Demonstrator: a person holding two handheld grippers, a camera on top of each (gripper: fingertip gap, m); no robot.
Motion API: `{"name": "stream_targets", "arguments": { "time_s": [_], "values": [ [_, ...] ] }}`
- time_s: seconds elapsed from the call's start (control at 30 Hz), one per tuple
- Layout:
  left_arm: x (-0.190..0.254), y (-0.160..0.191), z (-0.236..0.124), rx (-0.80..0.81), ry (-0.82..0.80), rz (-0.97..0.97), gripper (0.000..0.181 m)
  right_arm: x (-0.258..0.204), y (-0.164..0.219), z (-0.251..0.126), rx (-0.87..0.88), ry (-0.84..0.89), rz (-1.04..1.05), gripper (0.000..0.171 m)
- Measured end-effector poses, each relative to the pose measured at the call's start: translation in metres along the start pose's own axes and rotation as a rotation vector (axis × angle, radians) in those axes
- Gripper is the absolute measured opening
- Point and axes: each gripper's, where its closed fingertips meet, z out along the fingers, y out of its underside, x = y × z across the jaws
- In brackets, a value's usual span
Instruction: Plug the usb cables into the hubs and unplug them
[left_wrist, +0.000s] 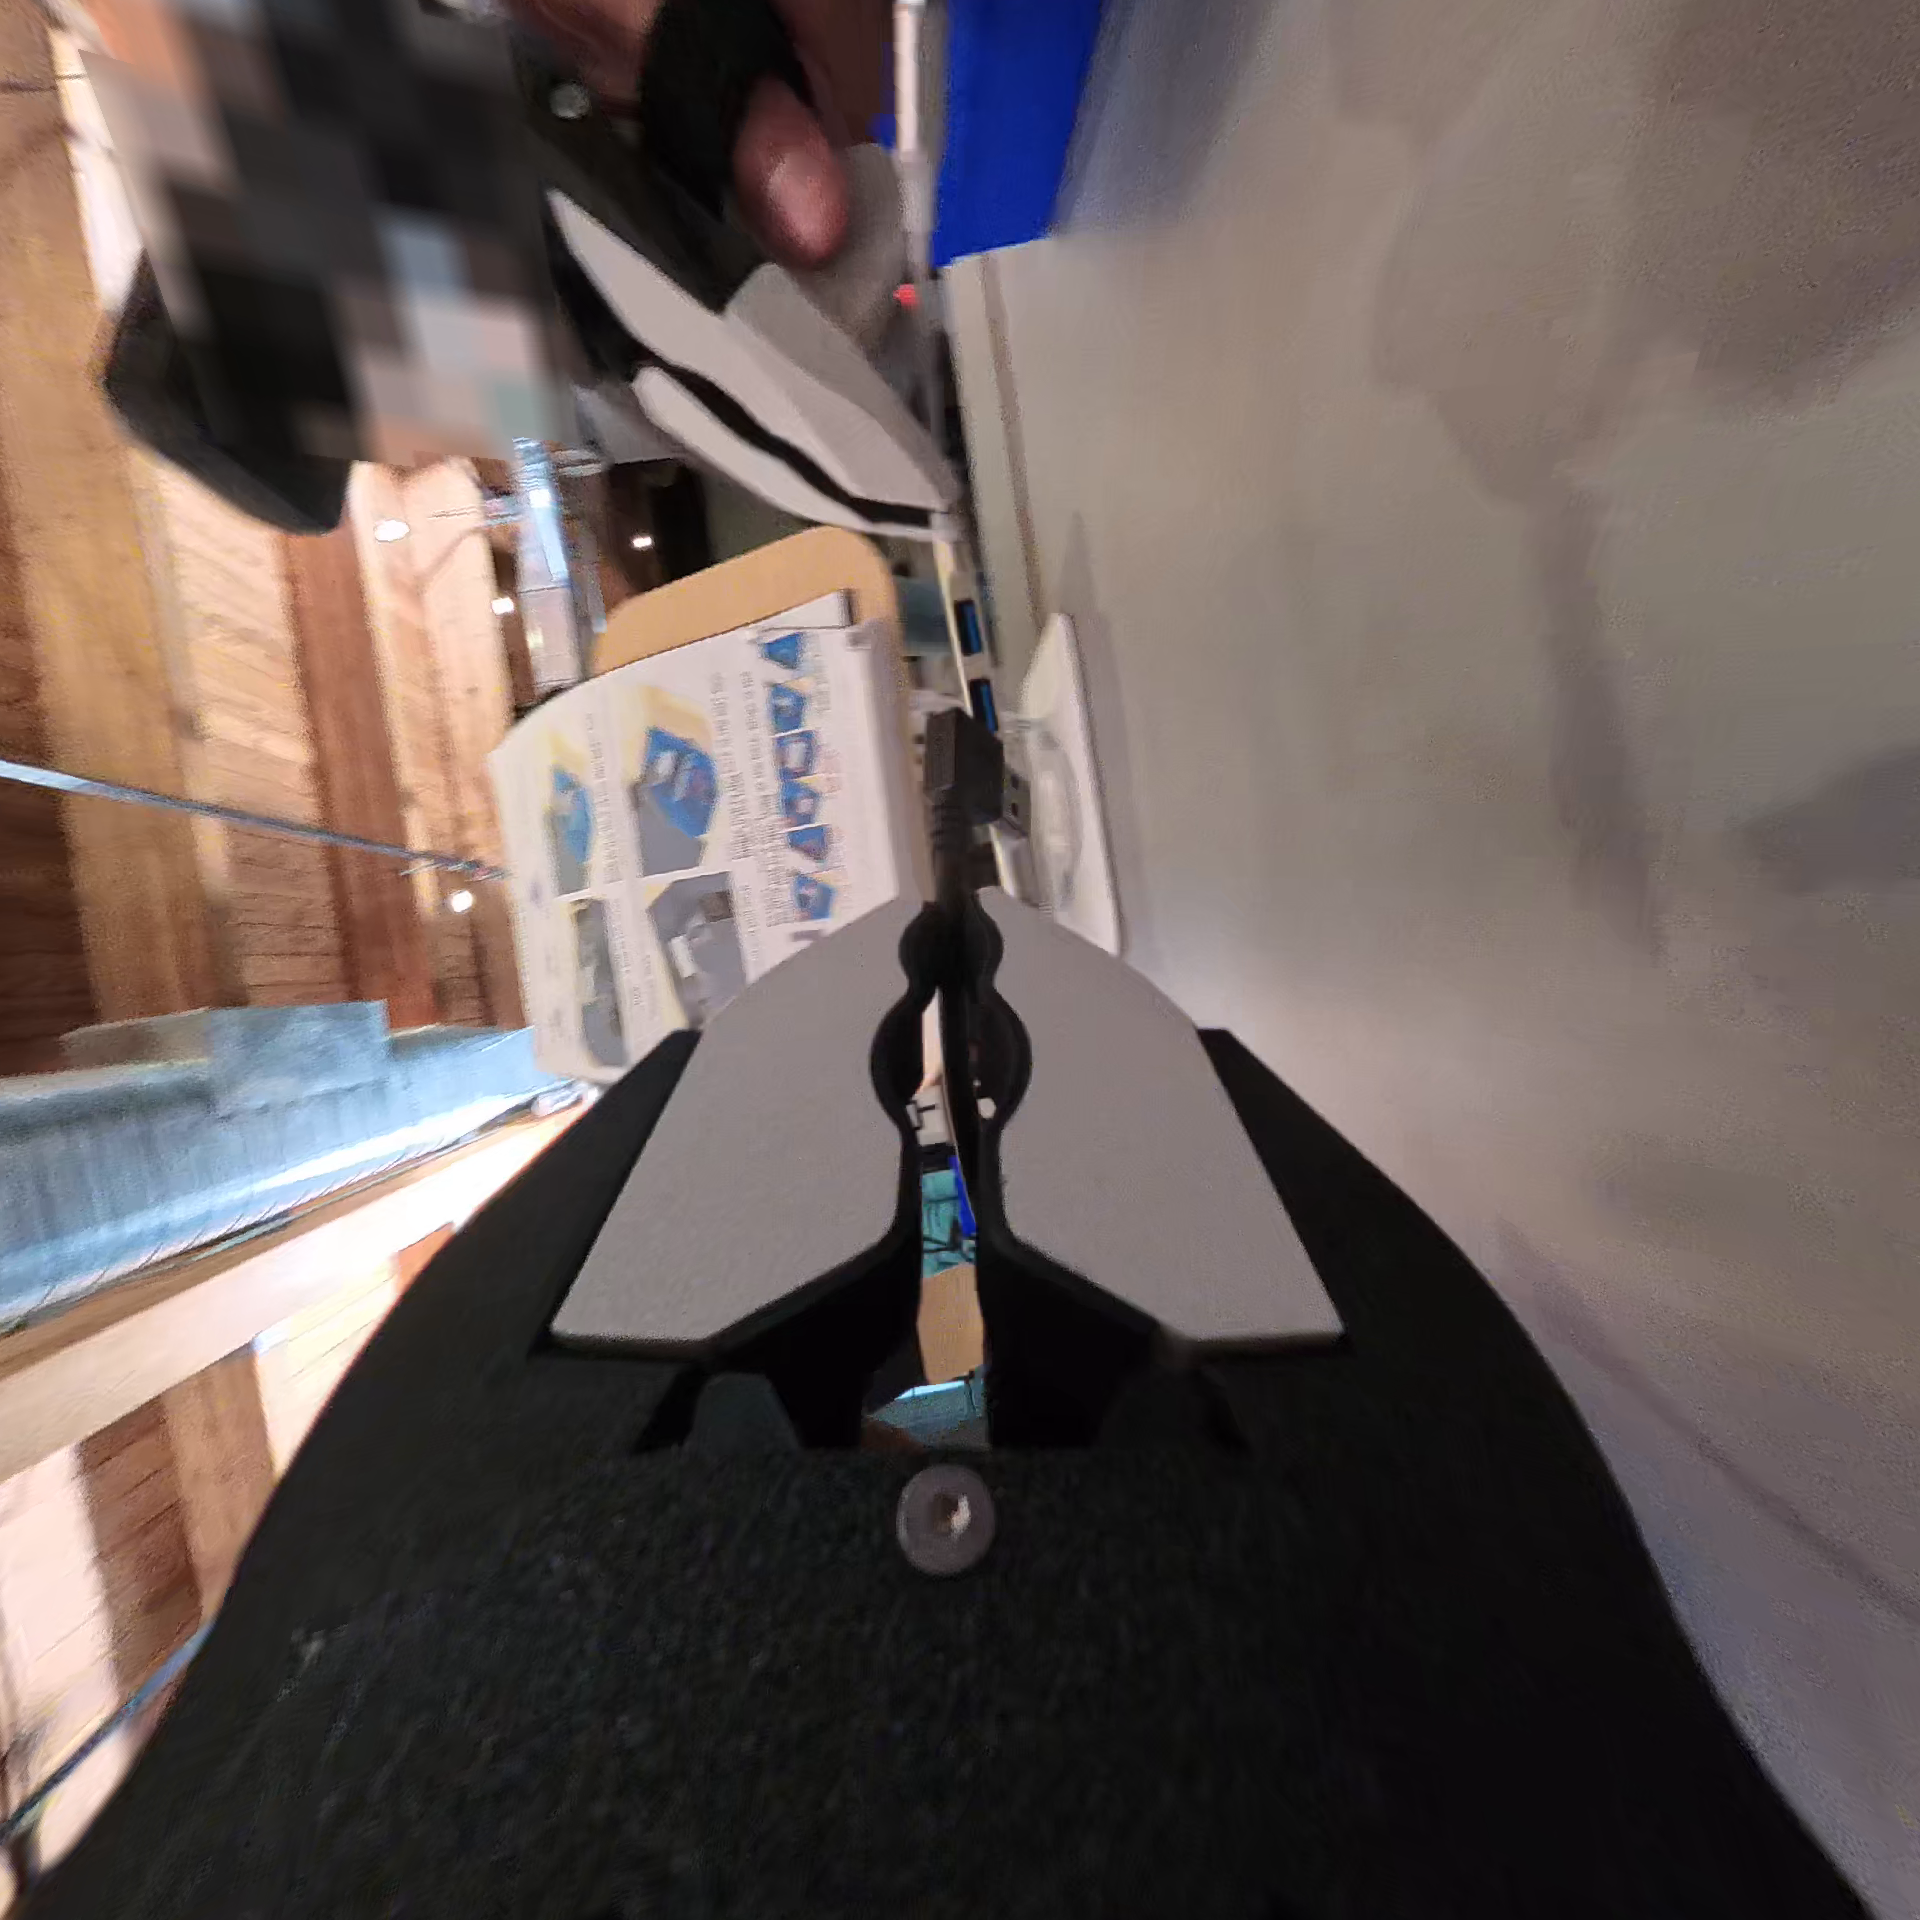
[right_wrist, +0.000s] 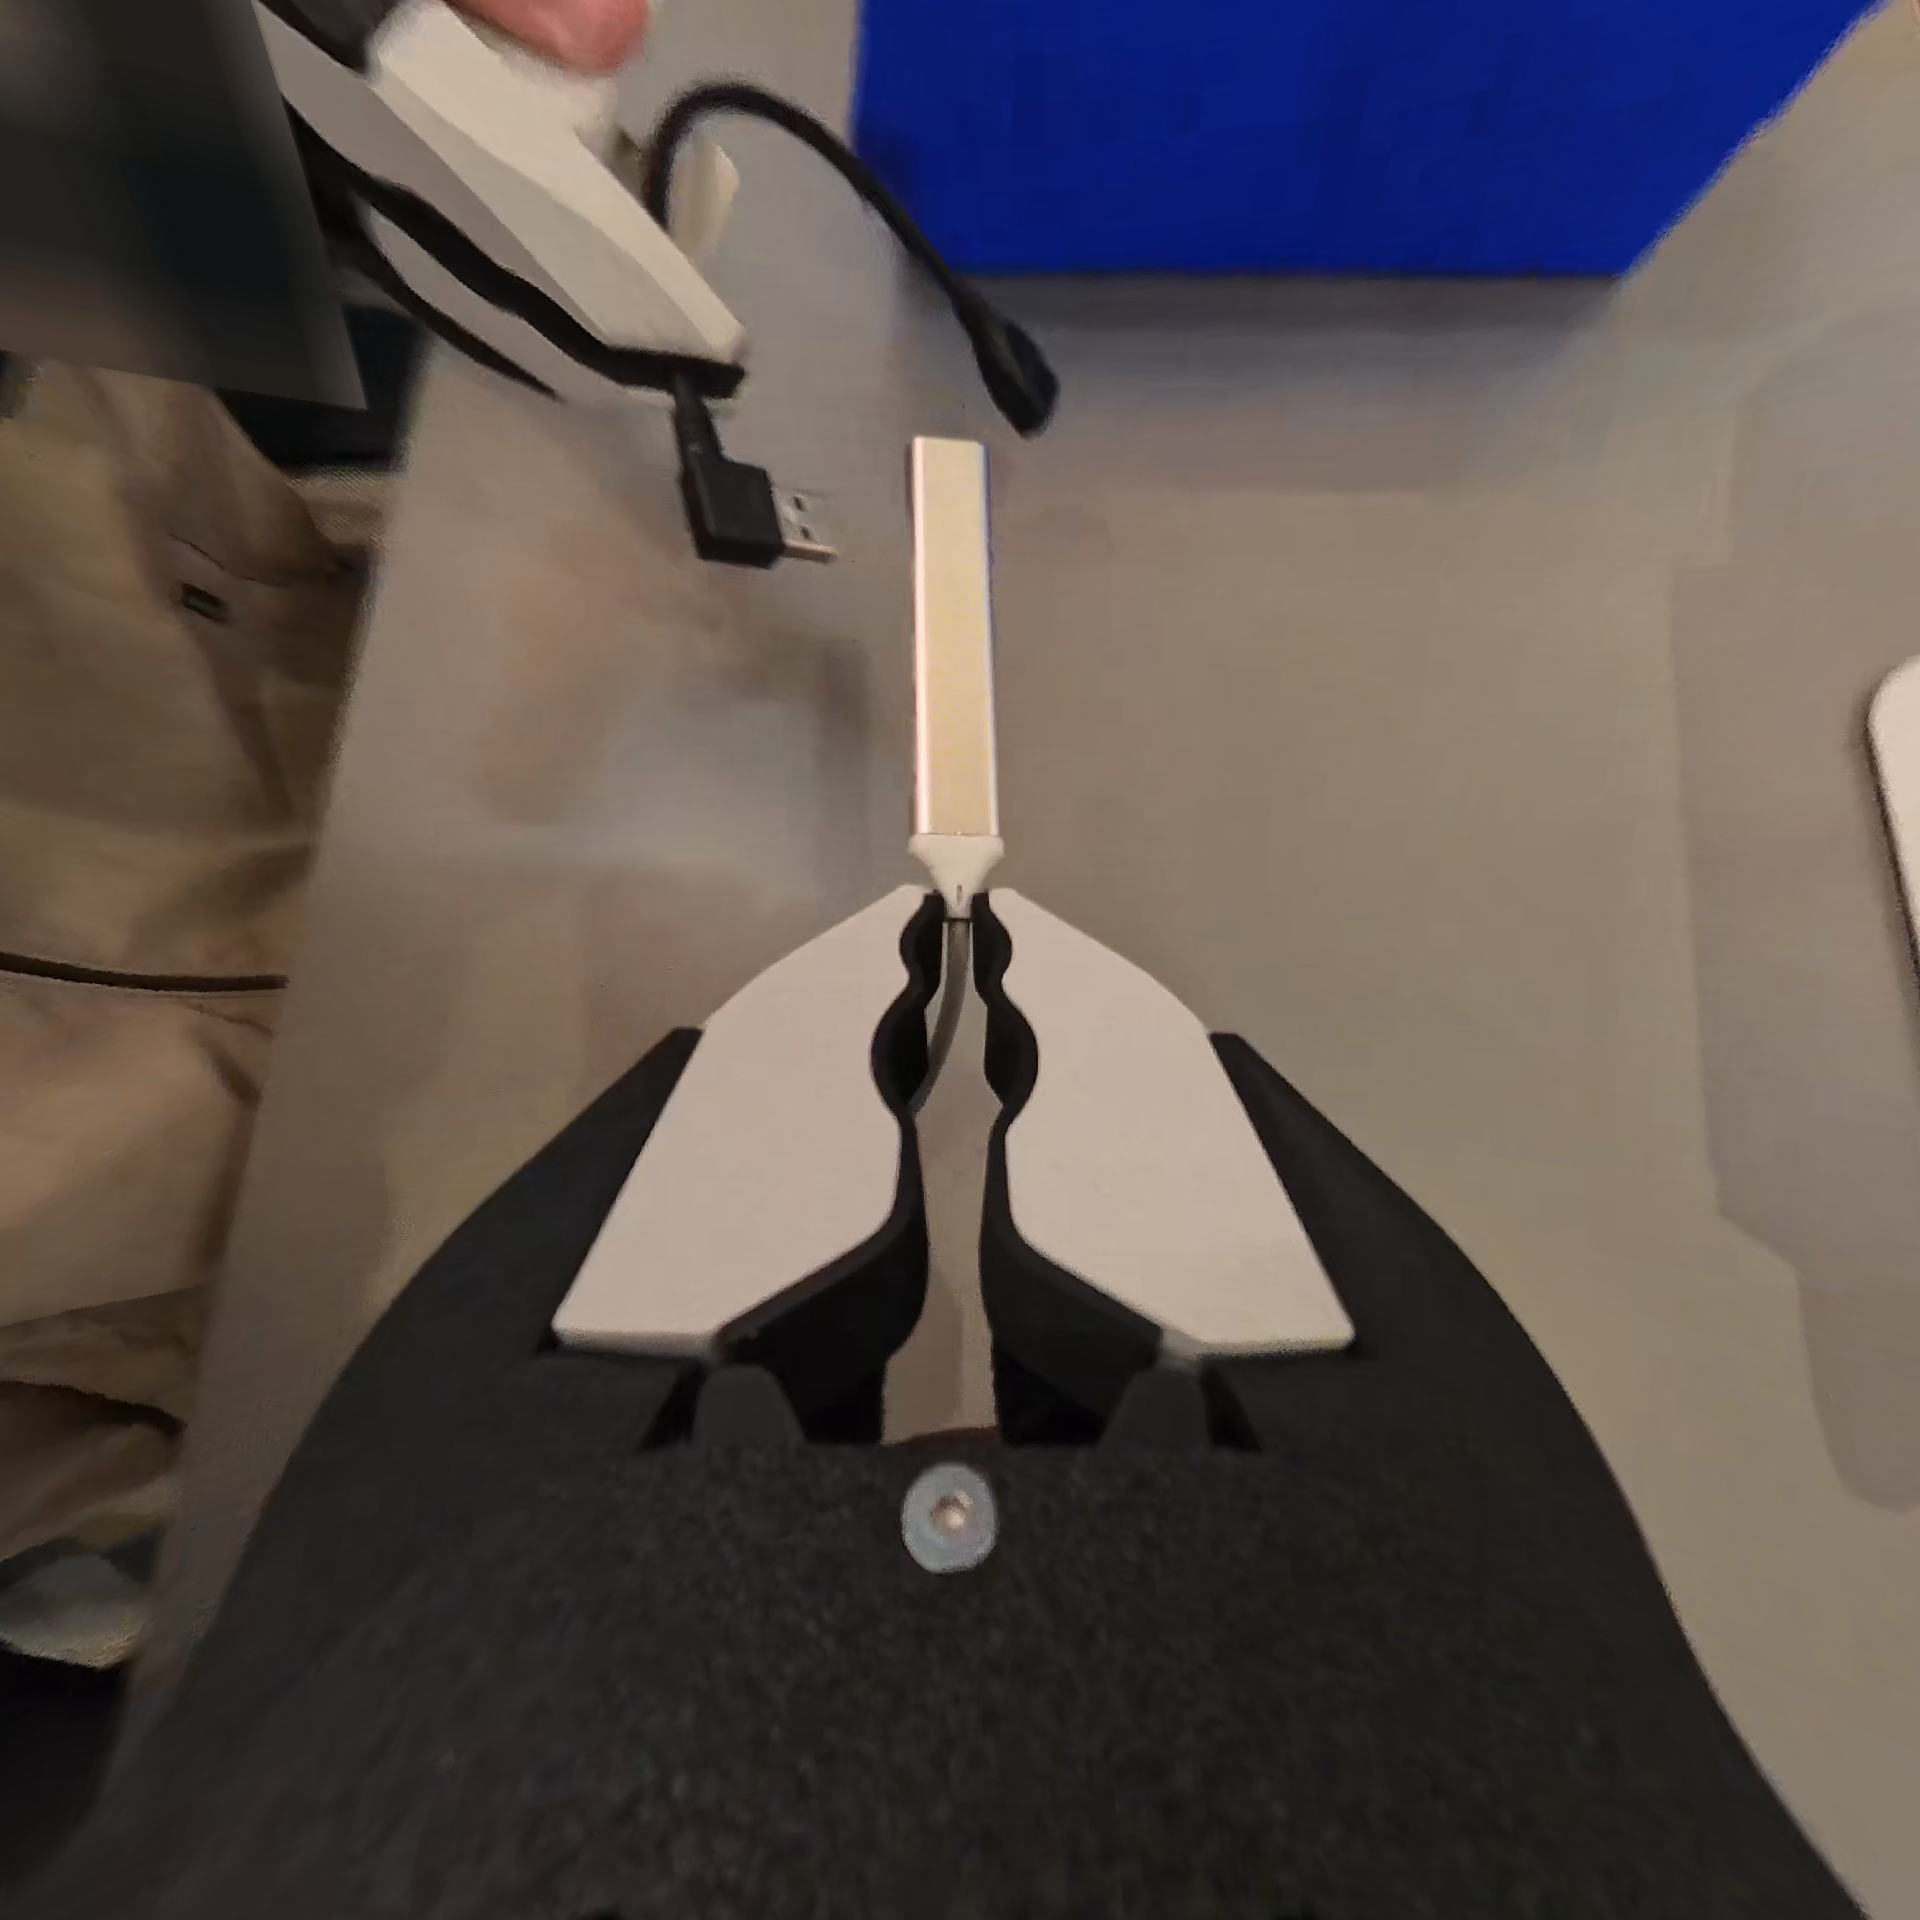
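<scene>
My left gripper (left_wrist: 954, 904) is shut on a black USB cable just behind its right-angled plug (left_wrist: 966, 774). The plug's metal tip points at the port side of a slim silver hub (left_wrist: 982, 665) with blue ports. My right gripper (right_wrist: 961, 899) is shut on the hub's grey lead at the white strain relief, and the hub (right_wrist: 951, 634) sticks straight out ahead of it above the table. In the right wrist view the plug (right_wrist: 748, 509) hangs from the left gripper (right_wrist: 717, 343), a short gap to the left of the hub, not touching it.
A grey table (right_wrist: 1351, 727) lies below. A second black cable end (right_wrist: 1023, 390) lies beyond the hub. A blue panel (right_wrist: 1299, 125) stands at the back. A white device (right_wrist: 1896, 790) sits at the right edge. A printed leaflet (left_wrist: 707, 810) and a person's beige clothing (right_wrist: 135, 831) are on the left. The tips of one gripper are about 11 centimetres away from the tips of the other.
</scene>
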Motion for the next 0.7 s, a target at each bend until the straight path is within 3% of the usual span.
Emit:
{"name": "stream_targets", "arguments": {
  "time_s": [0.27,0.43,0.53,0.7],
  "values": [
    [0.044,0.007,0.029,0.067,0.239,0.246,0.004,0.027,0.026,0.01,-0.067,0.133,0.018,0.005],
    [0.065,0.004,0.024,0.083,0.364,0.195,0.006,0.029,0.026,0.003,-0.024,0.185,0.029,0.005],
    [0.067,-0.001,0.014,0.057,0.423,0.101,0.027,0.033,0.028,-0.003,0.001,0.217,0.051,0.006],
    [0.066,0.003,-0.001,-0.023,0.605,-0.213,0.066,0.036,0.027,-0.01,0.053,0.23,0.102,0.006]
  ]
}}
